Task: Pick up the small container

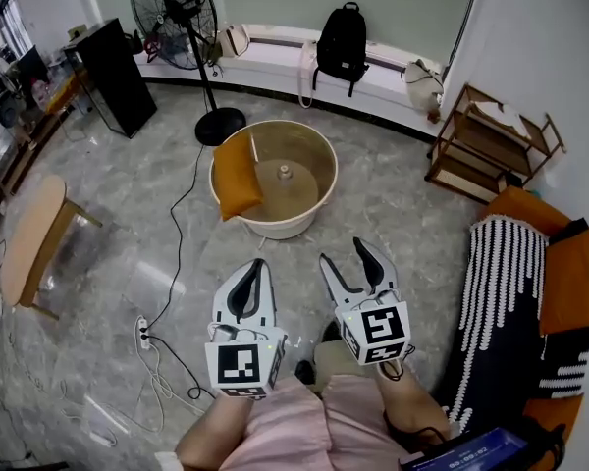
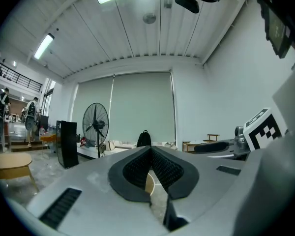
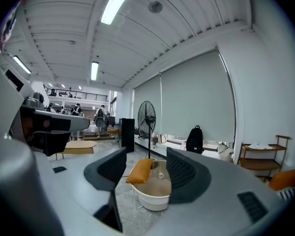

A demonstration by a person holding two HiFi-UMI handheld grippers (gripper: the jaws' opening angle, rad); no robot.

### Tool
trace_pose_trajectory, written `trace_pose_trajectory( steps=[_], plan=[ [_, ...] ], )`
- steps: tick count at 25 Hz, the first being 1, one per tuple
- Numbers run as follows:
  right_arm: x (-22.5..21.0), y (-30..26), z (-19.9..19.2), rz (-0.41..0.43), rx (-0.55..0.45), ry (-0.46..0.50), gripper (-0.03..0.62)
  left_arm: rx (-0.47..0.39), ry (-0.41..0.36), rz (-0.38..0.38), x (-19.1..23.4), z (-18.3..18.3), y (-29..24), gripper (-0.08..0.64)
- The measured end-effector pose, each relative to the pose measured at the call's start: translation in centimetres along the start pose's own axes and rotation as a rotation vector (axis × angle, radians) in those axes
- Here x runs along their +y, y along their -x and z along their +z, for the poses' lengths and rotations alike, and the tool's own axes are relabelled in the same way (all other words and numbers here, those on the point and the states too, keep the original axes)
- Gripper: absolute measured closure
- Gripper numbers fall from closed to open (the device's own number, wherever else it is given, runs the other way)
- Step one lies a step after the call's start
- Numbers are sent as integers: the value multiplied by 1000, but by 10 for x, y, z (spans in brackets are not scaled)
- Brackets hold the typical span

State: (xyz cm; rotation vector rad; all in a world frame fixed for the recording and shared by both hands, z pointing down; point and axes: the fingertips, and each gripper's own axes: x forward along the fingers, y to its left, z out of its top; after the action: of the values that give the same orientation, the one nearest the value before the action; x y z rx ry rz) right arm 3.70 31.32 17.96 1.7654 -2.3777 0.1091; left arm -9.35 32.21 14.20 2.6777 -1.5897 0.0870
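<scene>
Small container (image 1: 285, 172) stands in tub (image 1: 275, 226), frame centre. Right gripper (image 3: 146, 157), jaws apart, views it at lower centre; left gripper (image 2: 151, 149), jaws together, does not.

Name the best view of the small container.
Head view: it looks down into the tub, the small container clear at its middle. Right gripper view shows it tiny between open jaws; left gripper view's closed jaws hide it.
</scene>
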Motion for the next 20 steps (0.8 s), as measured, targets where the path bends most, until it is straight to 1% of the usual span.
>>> trace_pose_trajectory(
  steps=[5,10,13,16,20],
  plan=[
    [-24,-39,-10,-9,16,-15,336,32,-5,-13,9,-16,-44,548],
    [-59,-98,-10,-7,18,-30,336,61,-16,-11,22,-23,-109,548],
    [-80,-138,-8,10,29,-34,334,80,-19,1,34,-24,-151,548],
    [-103,-181,-6,32,38,-49,334,108,-23,31,48,-22,-194,548],
    [-125,-236,10,79,21,-41,332,94,-47,48,61,-12,-245,548]
  ],
)
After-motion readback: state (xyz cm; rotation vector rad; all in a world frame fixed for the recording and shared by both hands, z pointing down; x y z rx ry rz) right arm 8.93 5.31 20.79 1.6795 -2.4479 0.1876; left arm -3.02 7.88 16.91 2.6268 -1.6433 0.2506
